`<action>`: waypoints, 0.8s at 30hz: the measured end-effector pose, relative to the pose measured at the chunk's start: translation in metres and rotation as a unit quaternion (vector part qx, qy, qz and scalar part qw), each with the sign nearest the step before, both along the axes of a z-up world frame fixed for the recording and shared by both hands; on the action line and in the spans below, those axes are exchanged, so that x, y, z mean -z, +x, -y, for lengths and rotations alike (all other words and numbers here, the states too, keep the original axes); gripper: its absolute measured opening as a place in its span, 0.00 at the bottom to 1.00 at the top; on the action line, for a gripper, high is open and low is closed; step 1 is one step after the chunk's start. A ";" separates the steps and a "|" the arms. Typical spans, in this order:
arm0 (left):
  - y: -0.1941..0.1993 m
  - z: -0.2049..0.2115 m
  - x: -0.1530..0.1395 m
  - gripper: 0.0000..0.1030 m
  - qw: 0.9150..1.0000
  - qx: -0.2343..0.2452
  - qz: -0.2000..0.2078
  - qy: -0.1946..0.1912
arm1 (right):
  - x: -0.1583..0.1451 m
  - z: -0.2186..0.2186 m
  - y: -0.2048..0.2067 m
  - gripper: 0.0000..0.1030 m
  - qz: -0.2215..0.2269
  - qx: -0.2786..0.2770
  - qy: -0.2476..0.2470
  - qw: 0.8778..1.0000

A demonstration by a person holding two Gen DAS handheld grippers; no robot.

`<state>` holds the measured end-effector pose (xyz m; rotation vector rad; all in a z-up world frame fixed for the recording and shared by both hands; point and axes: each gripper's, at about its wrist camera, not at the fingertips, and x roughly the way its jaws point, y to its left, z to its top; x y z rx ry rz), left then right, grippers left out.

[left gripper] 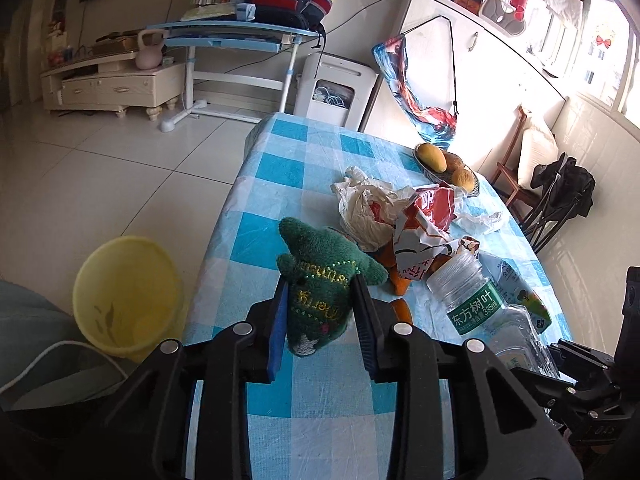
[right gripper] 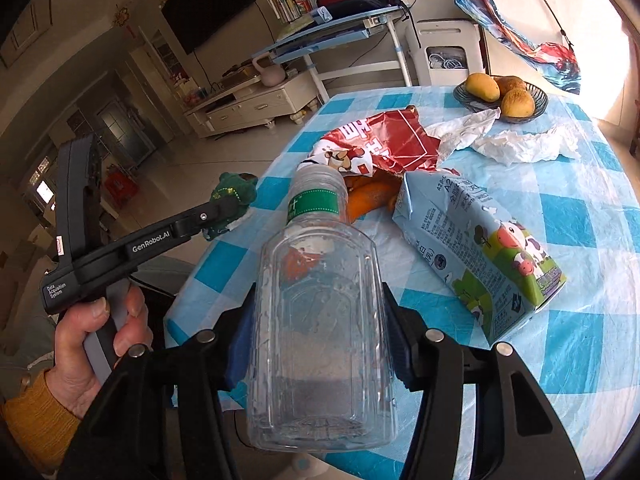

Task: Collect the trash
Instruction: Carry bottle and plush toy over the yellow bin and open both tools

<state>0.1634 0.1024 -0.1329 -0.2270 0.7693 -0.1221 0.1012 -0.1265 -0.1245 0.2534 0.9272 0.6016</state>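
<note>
Both grippers are loaded at once, so the step in hand is the carry to the yellow bin [left gripper: 127, 292], which stands on the floor just off the near-left edge of the surface [left gripper: 280, 152]. The left gripper [left gripper: 320, 304] has its jaws narrowed onto a green plush toy [left gripper: 320, 280], pinched at its middle with the head poking out beyond the fingertips. The right gripper [right gripper: 316, 320] has its jaws clamped mid-width on the body of an empty plastic bottle [right gripper: 316, 300], neck pointing away, base toward the camera.

The bottle's walls are thin and slick — keep steady pressure, since too hard a squeeze could make it buckle and squirt out. Swing it over the bin's mouth before letting go. Whether the toy counts as trash is doubtful; it may only need moving aside. It looks lifted clear, though the view is too steep to be sure.

Still on the cloth — a milk carton [right gripper: 480, 248], a red wrapper [right gripper: 380, 144] and crumpled tissue [right gripper: 516, 144].
</note>
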 end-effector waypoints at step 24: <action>0.013 -0.184 -0.048 0.31 0.961 -0.265 0.024 -0.075 | -0.046 -0.094 0.040 0.53 0.043 -0.052 0.081 0.994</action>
